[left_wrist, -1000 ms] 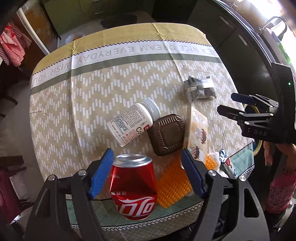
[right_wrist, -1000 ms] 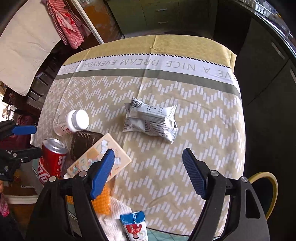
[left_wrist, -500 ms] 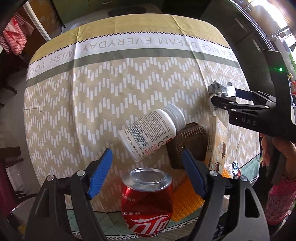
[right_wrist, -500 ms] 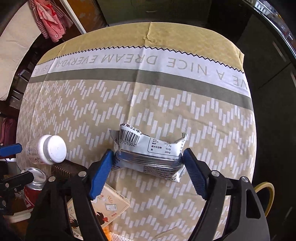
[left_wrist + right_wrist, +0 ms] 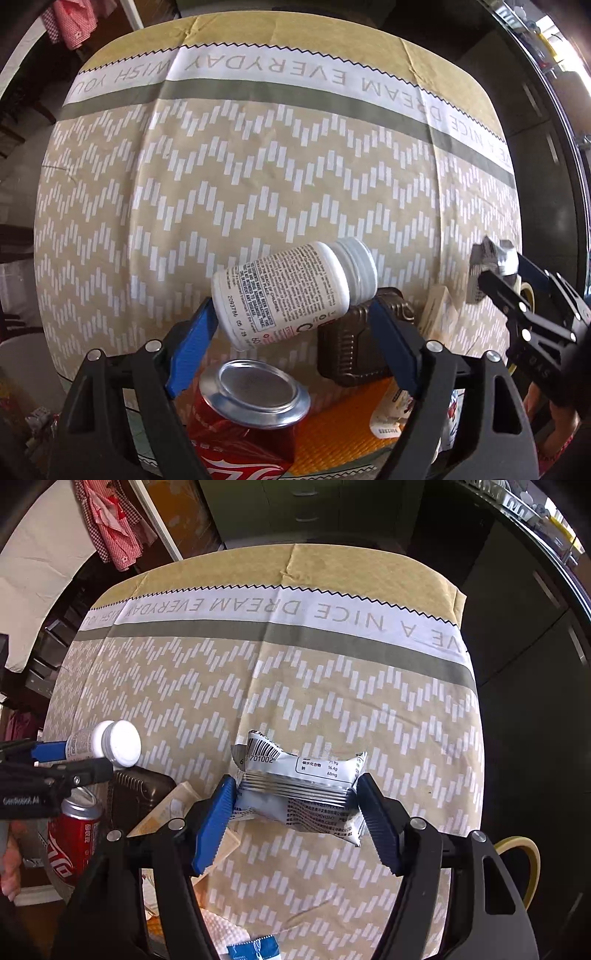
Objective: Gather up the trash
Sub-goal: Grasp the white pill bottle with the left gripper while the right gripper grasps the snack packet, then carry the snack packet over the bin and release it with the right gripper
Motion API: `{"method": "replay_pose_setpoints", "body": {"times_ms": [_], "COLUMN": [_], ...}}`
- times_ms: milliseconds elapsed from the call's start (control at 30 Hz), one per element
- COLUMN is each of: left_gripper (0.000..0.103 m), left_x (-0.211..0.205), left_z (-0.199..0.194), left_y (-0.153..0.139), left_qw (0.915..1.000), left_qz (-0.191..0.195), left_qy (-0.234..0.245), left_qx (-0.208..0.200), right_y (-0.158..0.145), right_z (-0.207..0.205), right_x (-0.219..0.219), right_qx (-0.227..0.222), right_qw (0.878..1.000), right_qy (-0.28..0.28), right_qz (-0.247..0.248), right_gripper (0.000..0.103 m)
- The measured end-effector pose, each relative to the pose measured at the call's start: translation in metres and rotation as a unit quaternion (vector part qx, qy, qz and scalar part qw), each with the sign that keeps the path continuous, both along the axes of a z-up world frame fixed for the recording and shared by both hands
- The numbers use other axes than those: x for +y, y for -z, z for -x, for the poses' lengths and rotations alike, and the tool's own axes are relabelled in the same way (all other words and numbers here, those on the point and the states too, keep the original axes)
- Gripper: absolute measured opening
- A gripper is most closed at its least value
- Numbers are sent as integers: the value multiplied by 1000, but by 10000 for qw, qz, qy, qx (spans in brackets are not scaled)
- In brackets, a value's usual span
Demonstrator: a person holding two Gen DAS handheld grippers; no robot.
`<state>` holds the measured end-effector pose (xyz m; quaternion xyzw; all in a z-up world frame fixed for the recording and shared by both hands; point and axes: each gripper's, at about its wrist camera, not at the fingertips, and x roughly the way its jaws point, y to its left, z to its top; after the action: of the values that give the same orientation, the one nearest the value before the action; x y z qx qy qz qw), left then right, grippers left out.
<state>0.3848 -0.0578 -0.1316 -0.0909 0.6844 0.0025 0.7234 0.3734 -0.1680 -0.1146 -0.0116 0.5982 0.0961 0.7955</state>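
A white pill bottle (image 5: 295,291) lies on its side between the blue pads of my left gripper (image 5: 291,332), whose jaws are open around it. It also shows in the right wrist view (image 5: 110,744). A red cola can (image 5: 247,417) stands just below the bottle. My right gripper (image 5: 295,812) has its jaws closed against the ends of a silver snack wrapper (image 5: 299,786) on the tablecloth. The wrapper also shows at the right edge of the left wrist view (image 5: 491,262).
A brown ribbed box (image 5: 354,347), a flat illustrated card box (image 5: 177,812), an orange mat (image 5: 343,424), a white cloth (image 5: 225,930) and a blue sachet (image 5: 255,950) crowd the near table edge. A yellow tape roll (image 5: 517,856) hangs off the right side.
My left gripper moved forward past the can so its pads flank the pill bottle. My right gripper advanced onto the wrapper and closed on it.
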Motion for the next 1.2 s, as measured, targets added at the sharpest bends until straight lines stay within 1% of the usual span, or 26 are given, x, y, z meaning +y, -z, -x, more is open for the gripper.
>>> {"method": "replay_pose_setpoints", "body": {"times_ms": [133, 267, 467, 633, 700, 800, 967, 1033, 1200], "left_gripper": [80, 83, 84, 84, 86, 88, 88, 83, 82], "left_x": [1, -4, -9, -2, 0, 8, 16, 19, 25], "left_z": [-4, -12, -23, -29, -31, -34, -37, -33, -36], "left_y": [4, 14, 27, 28, 28, 28, 34, 34, 29], "left_qw": [9992, 9979, 9961, 9943, 9932, 9914, 9888, 9888, 9920], "left_qz": [-157, -380, -600, -540, -428, -311, -234, -282, -401], "left_qy": [-363, -515, -650, -916, -1079, -1271, -1473, -1467, -1171], "left_qx": [-72, 13, 49, -23, -27, 4, 20, -58, -262], "right_y": [-3, -5, -4, 0, 2, 6, 10, 10, 6], "right_z": [17, 37, 60, 65, 65, 67, 71, 72, 75], "right_x": [-10, -28, -51, -66, -70, -73, -71, -71, -75], "right_qx": [-74, -78, -86, -42, -31, -12, 6, -3, -78], "right_qw": [10000, 9999, 9999, 10000, 10000, 10000, 9999, 9998, 9998], "right_qy": [-63, -85, -86, -31, -23, -43, -138, -159, -150], "right_qz": [-1, -21, 28, 9, -14, -54, -88, -94, -133], "right_gripper": [67, 67, 67, 67, 67, 67, 67, 67, 67]}}
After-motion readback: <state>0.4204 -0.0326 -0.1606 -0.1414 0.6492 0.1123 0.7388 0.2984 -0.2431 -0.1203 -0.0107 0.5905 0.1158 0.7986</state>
